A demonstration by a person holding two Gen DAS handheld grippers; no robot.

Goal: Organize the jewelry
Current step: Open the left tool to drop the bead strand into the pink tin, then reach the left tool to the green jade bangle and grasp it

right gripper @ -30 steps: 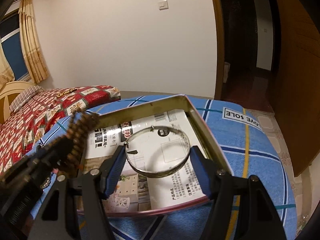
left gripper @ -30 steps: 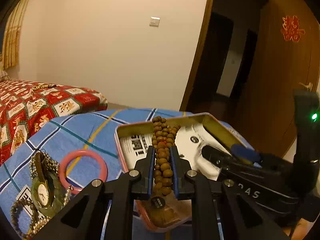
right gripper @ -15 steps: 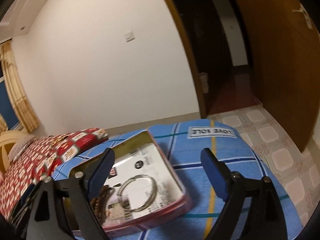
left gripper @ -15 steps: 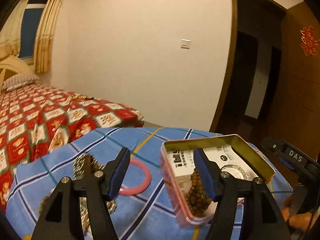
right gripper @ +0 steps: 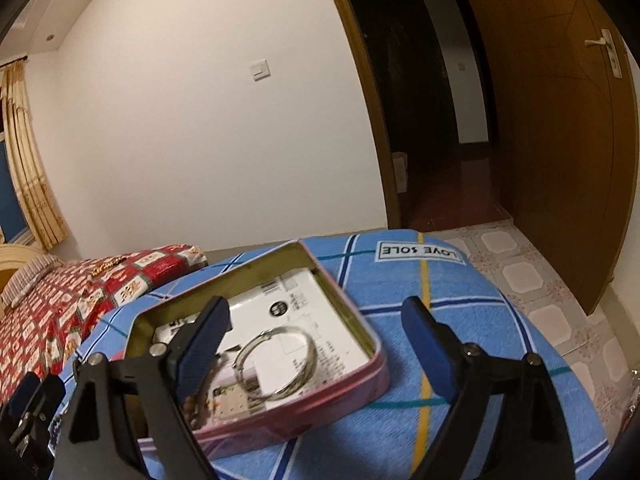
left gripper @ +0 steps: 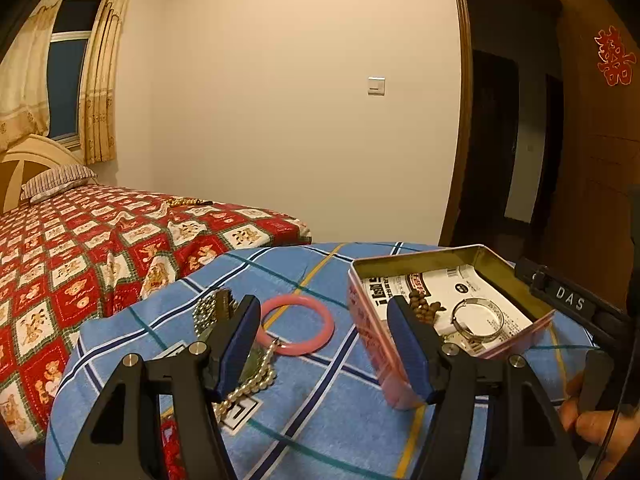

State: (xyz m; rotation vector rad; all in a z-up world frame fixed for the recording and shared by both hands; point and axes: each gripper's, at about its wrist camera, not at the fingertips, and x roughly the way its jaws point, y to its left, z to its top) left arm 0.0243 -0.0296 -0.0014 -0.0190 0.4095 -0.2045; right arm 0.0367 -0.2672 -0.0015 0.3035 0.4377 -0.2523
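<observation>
The left gripper (left gripper: pixel 324 344) is shown with its two blue-padded black fingers (left gripper: pixel 240 344) spread wide apart and nothing held between them. Between the fingertips and just beyond them, a smooth, round pink bangle (left gripper: pixel 298 330) is seen lying flat on the blue plaid cloth (left gripper: pixel 320 408). Beside the left-hand finger, partly hidden by it, a tangle of pale pearl-like bead strands (left gripper: pixel 250 384) and a finer metallic bead chain (left gripper: pixel 204 314) is laid on the cloth. Behind the right-hand finger stands the shallow rectangular pink tin (left gripper: pixel 370 320), gold-coloured inside and lined with printed white paper. In it a clump of rough brown wooden beads (left gripper: pixel 426 306) and a thin, shiny silver bangle (left gripper: pixel 478 318) are contained, close together.

The right gripper (right gripper: pixel 316 344) is likewise shown with its blue-padded fingers (right gripper: pixel 428 352) held wide apart and empty. The silver bangle (right gripper: pixel 276 362) is seen between the fingertips, nearer the left-hand finger, lying on the paper in the pink tin (right gripper: pixel 352 380). The brown beads (right gripper: pixel 194 410) are glimpsed below that finger, at the tin's near corner. Beyond the right-hand finger, the plaid cloth (right gripper: pixel 460 280) bears a white printed label. A red patterned bedspread (left gripper: pixel 80 248) is visible farther out, left of the fingers.
</observation>
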